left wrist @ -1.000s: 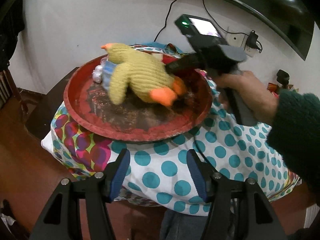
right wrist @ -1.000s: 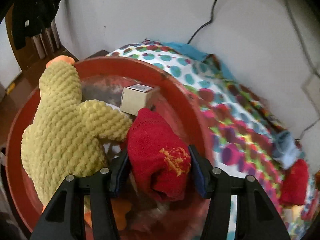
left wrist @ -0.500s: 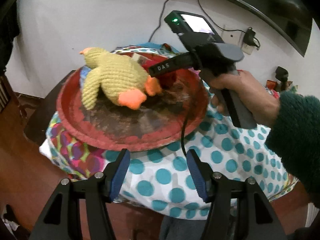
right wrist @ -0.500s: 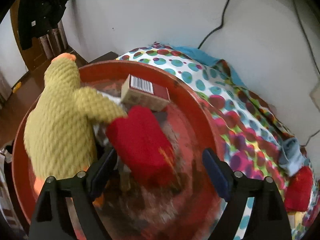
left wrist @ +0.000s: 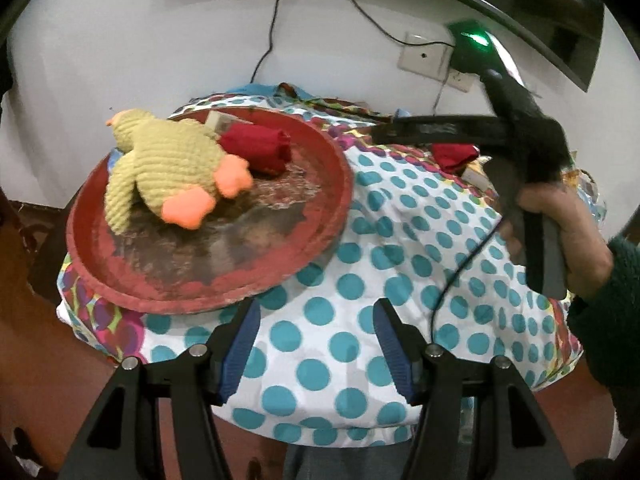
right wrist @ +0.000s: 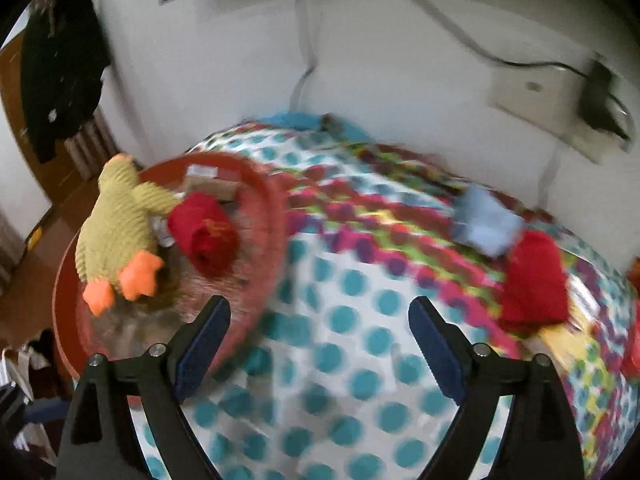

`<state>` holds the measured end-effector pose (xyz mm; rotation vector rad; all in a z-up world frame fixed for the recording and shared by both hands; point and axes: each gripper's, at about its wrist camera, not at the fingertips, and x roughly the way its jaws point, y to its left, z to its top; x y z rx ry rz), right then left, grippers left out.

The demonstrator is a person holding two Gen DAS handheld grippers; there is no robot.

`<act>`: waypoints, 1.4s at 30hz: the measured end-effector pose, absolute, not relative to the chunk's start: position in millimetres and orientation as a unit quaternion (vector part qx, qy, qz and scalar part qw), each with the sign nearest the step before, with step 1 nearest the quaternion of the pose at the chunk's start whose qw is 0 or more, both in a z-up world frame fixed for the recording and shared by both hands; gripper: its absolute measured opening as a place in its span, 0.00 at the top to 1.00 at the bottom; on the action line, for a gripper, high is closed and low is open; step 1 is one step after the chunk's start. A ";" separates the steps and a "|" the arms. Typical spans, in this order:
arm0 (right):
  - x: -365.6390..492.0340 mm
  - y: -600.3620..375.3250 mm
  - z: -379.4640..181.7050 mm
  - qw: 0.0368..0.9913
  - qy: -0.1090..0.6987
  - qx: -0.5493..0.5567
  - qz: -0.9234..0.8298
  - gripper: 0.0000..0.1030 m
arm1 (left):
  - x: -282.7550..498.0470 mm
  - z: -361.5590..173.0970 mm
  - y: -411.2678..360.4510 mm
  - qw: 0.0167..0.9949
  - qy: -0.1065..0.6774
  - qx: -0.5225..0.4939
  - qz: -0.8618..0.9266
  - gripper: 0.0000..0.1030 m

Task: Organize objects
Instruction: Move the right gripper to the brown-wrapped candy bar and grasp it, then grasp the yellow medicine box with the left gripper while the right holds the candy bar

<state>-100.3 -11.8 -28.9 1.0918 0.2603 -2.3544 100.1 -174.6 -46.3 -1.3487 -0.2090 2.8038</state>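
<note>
Left gripper: black frame, 2 blue ribbed pads, silver screws on the arms. Right gripper: same build, black with blue pads. Right hand: bare skin, dark green fuzzy sleeve. Black handle, green indicator light, thin black cable.

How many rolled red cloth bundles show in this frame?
2. One rolled red cloth bundle lies in the round red tray, beside the yellow knitted duck toy. The other lies on the polka-dot cloth, by a pale blue bundle. More may be hidden.
</note>
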 end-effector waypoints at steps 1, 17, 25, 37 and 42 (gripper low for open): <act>-99.6 -1.3 -26.7 0.255 0.099 0.398 -0.876 0.13 | 100.3 -45.6 -170.8 0.013 -0.058 -0.432 0.900 0.42; -191.0 233.2 -55.4 0.106 0.164 0.407 -0.892 0.23 | 34.5 -46.6 -101.2 0.084 -0.013 -0.449 0.889 0.42; -236.8 217.6 -86.5 0.172 0.226 0.421 -0.862 0.25 | -36.9 -62.4 -38.6 0.142 0.008 -0.471 0.871 0.42; -253.5 197.6 -92.2 0.226 0.140 0.458 -0.848 0.79 | -71.3 -86.3 -21.6 0.143 0.015 -0.490 0.860 0.42; -247.8 183.9 -91.8 0.222 0.125 0.464 -0.849 0.80 | -71.5 -87.5 -28.8 0.139 -0.007 -0.493 0.859 0.42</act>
